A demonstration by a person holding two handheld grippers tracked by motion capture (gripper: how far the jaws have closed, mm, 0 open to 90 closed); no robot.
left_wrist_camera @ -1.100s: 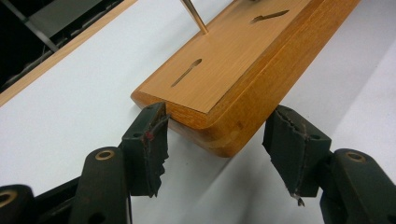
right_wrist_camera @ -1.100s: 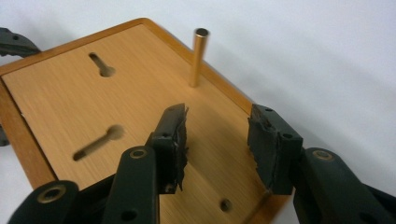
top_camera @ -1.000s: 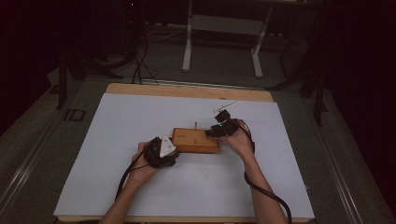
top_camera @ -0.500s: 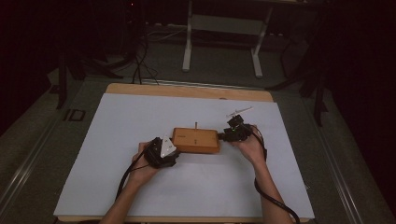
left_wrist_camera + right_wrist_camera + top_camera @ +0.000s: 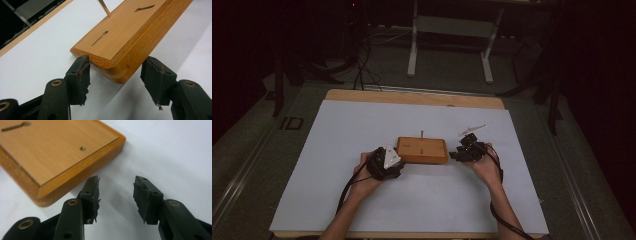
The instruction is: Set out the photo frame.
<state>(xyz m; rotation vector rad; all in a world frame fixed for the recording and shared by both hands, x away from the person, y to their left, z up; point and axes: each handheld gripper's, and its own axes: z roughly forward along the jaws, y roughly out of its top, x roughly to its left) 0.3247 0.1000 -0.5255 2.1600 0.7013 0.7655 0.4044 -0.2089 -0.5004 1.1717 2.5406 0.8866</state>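
A flat wooden block (image 5: 422, 150) lies in the middle of the white sheet, with keyhole slots (image 5: 100, 38) in its top and a thin peg (image 5: 422, 134) standing at its far edge. My left gripper (image 5: 384, 162) sits at the block's left end. In the left gripper view it (image 5: 118, 80) is open, and its jaws straddle the block's near corner (image 5: 117, 72). My right gripper (image 5: 467, 150) rests just right of the block. In the right gripper view it (image 5: 116, 195) is open on bare sheet, with the block's corner (image 5: 45, 192) beside its left jaw.
A white sheet (image 5: 362, 125) covers the table, and a strip of the wooden tabletop (image 5: 412, 97) shows at the back. Beyond the table a metal stand (image 5: 452, 45) and cables (image 5: 357, 65) are on the dark floor. A cable trails from each gripper toward the near edge.
My right gripper has moved from over the block's far right corner to the sheet just right of the block. The left gripper and the block have stayed put.
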